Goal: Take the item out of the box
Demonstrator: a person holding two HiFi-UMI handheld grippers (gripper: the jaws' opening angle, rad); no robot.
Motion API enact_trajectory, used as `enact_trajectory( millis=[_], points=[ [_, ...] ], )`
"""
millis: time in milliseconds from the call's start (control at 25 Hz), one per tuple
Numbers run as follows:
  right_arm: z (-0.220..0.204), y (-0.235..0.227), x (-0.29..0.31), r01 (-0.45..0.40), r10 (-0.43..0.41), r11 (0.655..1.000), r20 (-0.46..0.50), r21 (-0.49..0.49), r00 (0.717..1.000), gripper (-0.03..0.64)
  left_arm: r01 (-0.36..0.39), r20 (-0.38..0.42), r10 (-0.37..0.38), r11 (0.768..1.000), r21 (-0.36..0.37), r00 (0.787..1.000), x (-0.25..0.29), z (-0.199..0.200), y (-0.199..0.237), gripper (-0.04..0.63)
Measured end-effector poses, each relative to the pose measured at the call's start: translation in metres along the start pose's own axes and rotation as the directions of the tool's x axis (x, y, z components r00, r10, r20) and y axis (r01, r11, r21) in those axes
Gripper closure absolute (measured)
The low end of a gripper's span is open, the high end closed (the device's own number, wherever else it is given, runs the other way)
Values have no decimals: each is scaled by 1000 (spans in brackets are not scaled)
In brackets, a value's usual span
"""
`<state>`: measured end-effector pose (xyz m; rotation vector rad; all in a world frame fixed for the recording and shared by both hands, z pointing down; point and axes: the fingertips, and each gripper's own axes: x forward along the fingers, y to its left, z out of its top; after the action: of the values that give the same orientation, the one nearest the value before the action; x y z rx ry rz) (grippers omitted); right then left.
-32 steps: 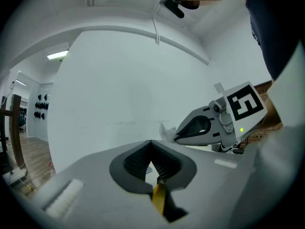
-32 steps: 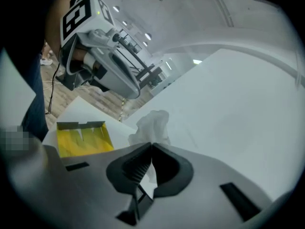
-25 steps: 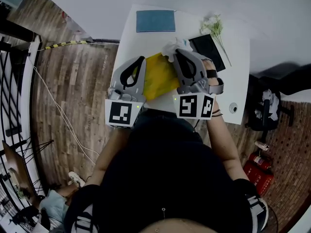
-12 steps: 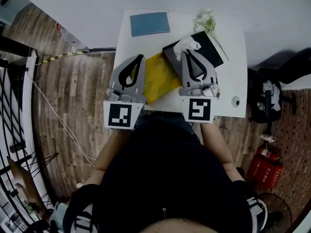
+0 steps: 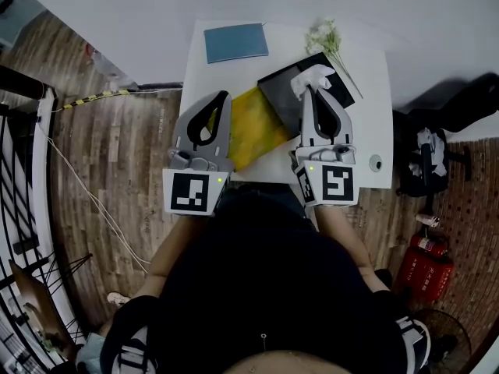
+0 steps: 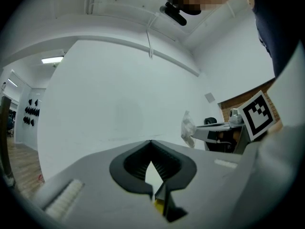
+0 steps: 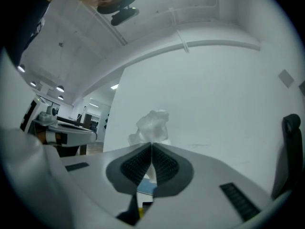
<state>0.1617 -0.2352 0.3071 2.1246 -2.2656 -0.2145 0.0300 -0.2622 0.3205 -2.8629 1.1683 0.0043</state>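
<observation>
My right gripper (image 5: 315,89) is shut on a crumpled white wad of paper (image 5: 310,75), held over a flat black box (image 5: 282,92) on the white table (image 5: 373,76). In the right gripper view the wad (image 7: 152,124) sticks up just past the closed tips of the right gripper (image 7: 151,145). My left gripper (image 5: 221,98) hovers beside a yellow flat pack (image 5: 251,129) with its jaws together and nothing seen between them. From the left gripper view, my left gripper (image 6: 151,142) points up at the wall, with the wad (image 6: 188,128) off to the right.
A blue notebook (image 5: 236,42) lies at the table's far left corner. White flowers (image 5: 328,34) lie at the far edge. A small round object (image 5: 376,163) sits near the front right corner. Wooden floor surrounds the table, with a cable (image 5: 93,201) at left.
The right gripper has swung to the right with the white wad in its tips. The left gripper has stayed about where it was.
</observation>
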Motion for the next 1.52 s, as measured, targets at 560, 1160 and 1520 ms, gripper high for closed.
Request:
enact_trajectory(
  millis=[560, 1160, 1520],
  points=[
    [3, 3, 0, 17, -18, 999, 22, 49, 1000, 603, 12, 7, -12, 1000, -1, 1000, 0, 1, 3, 586],
    [2, -3, -12, 44, -45, 998, 22, 39, 999, 603, 29, 3, -29, 1000, 6, 1000, -1, 1, -5, 586],
    [3, 3, -16, 34, -34, 999, 14, 21, 999, 604, 31, 7, -31, 1000, 2, 999, -3, 2, -6, 586]
  ],
)
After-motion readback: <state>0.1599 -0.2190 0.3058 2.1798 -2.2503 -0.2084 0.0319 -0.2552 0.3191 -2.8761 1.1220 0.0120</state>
